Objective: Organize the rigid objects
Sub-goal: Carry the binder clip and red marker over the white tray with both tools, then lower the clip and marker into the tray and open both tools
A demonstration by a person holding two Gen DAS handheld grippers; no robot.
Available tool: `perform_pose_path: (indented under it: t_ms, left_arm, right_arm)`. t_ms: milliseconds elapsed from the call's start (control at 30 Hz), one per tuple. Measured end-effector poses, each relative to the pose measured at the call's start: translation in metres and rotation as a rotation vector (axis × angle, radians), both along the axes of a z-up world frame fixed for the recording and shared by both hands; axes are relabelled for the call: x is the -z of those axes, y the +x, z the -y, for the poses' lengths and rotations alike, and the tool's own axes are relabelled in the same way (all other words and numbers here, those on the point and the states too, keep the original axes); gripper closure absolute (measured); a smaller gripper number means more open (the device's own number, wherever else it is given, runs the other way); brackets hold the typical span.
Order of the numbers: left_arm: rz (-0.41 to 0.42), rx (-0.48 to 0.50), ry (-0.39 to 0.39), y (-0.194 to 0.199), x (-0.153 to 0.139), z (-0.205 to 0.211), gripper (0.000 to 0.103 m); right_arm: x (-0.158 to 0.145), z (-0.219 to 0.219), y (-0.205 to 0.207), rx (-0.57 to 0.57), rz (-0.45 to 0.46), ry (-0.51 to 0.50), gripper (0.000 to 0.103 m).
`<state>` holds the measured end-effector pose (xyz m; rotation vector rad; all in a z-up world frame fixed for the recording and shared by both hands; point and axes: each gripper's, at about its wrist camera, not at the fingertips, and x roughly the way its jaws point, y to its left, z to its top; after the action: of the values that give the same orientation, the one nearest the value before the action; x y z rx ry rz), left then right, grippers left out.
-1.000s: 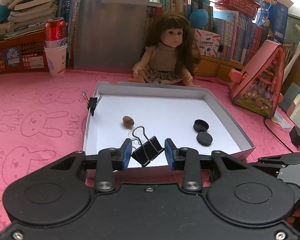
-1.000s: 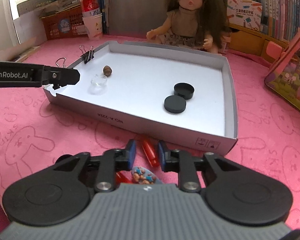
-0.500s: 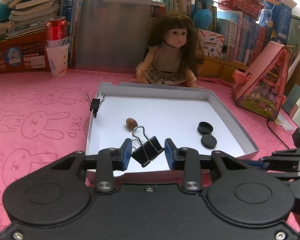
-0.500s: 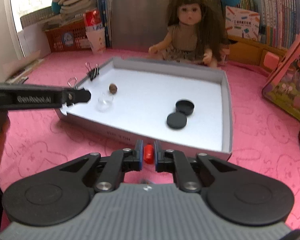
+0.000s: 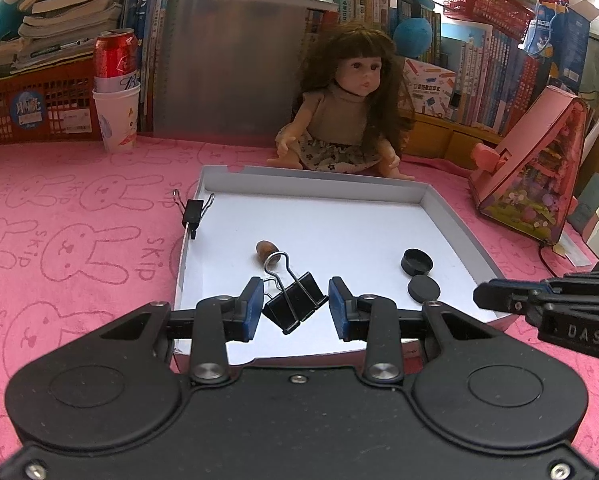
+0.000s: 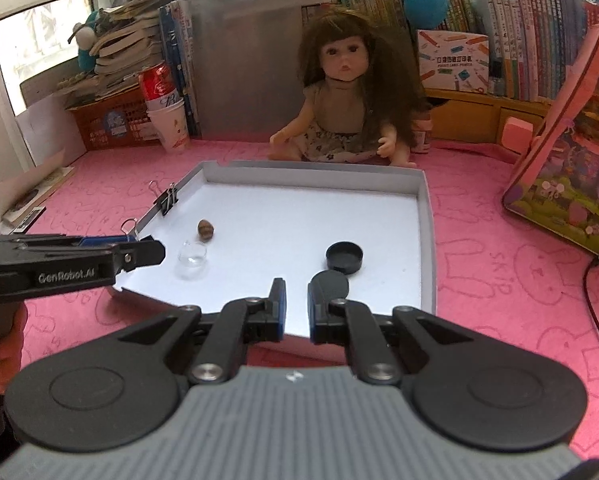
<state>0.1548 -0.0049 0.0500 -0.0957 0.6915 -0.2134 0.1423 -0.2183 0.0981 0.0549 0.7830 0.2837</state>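
The left gripper (image 5: 295, 308) held a black metal binder clip (image 5: 295, 304) between its jaws over the shallow white cardboard tray (image 5: 315, 184); the right gripper (image 6: 296, 304) hung nearly closed, visibly empty.

The tray (image 6: 426, 216) lies on the tablecloth (image 6: 479, 200), before the doll (image 6: 341, 92). In the tray, the nut (image 6: 205, 229) and the glass cup (image 6: 192, 258) lie left, two caps (image 6: 344, 257) right. A binder clip (image 6: 167, 200) grips the tray's left wall.
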Motion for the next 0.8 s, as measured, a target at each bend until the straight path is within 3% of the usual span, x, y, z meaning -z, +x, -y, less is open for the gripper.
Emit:
perform_pose_path:
  t_ms: [167,267,433,667,700,733,800]
  left_arm:
    - [0.002,-0.002,-0.001,-0.002,0.001,-0.001,0.07]
    - [0.003,0.005,0.003,-0.002,0.001,0.0,0.07]
    - [0.006,0.015,0.012,-0.004,0.001,0.004,0.07]
    - [0.005,0.026,0.016,-0.006,0.002,0.008,0.07]
    - [0.005,0.027,0.017,-0.006,0.003,0.008,0.07]
    - [0.005,0.028,0.017,-0.006,0.003,0.008,0.07]
    - [0.004,0.028,0.018,-0.006,0.003,0.008,0.07]
  right_arm:
    - [0.01,0.002,-0.012,-0.024,-0.026,0.018,0.078]
    - [0.023,0.003,-0.02,-0.037,-0.05,0.0,0.062]
    - [0.04,-0.006,-0.028,-0.081,-0.068,-0.081,0.061]
    - [0.05,-0.022,-0.024,-0.135,-0.037,-0.159,0.05]
    - [0.05,-0.024,-0.025,-0.144,-0.033,-0.174,0.064]
    - [0.049,-0.026,-0.026,-0.152,-0.033,-0.18,0.067]
    - [0.047,-0.027,-0.029,-0.16,-0.042,-0.173,0.085]
